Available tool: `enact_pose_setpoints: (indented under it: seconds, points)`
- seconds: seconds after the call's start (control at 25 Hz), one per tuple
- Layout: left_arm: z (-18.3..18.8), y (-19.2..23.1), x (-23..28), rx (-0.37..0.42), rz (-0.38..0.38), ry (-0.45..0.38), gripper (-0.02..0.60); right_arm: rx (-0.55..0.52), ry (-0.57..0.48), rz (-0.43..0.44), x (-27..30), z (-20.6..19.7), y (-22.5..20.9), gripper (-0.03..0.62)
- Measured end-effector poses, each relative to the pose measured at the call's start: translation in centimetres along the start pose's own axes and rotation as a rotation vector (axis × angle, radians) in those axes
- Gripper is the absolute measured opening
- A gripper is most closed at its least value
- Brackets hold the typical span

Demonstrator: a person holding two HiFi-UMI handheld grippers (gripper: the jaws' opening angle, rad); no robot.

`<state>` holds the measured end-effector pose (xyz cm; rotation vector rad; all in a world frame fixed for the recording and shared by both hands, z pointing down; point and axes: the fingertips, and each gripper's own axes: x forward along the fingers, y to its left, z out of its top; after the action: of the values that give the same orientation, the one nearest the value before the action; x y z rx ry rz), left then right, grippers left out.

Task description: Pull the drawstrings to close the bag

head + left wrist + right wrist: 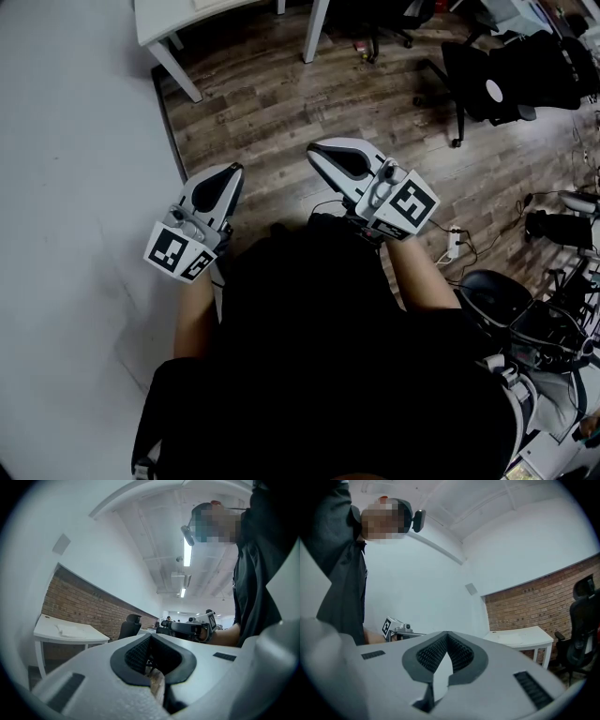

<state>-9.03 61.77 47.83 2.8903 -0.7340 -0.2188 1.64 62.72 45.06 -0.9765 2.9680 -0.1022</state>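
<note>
No bag or drawstring shows in any view. In the head view my left gripper is held up in front of the person's dark shirt, jaws shut and empty. My right gripper is level with it to the right, also shut with nothing between the pads. In the left gripper view the jaws meet at their tips and the right gripper shows beyond them. In the right gripper view the jaws are likewise together, with the left gripper off to the left. Both point up and away over the wooden floor.
A white table stands ahead by a pale wall. Black office chairs stand at the far right. A power strip with cables lies on the floor at right. A brick wall runs behind the table.
</note>
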Motion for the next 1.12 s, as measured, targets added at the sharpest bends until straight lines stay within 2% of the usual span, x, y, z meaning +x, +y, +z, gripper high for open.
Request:
enact_pose_setpoints:
  seconds: [0.36,0.64,0.84,1.12]
  points:
    - [-0.3,0.9,-0.8,-0.02,0.001,-0.023,0.017,-0.004,0.022,-0.013,0.7,-0.1,0.3,0.006]
    - [-0.3,3.5,0.1,-0.043,0.028,-0.012,0.017,0.015,0.025,-0.029,1.7,0.2,-2.1,0.006]
    - [-0.6,6.8,1.7,-0.063,0.064,0.012,0.017,0.046,0.015,-0.011,3.7,-0.2,-5.8,0.006]
    - [-1.5,13.8,5.6,-0.098,0.106,0.069,0.017,0.077,0.007,0.062,10.0,-0.6,-13.2,0.006]
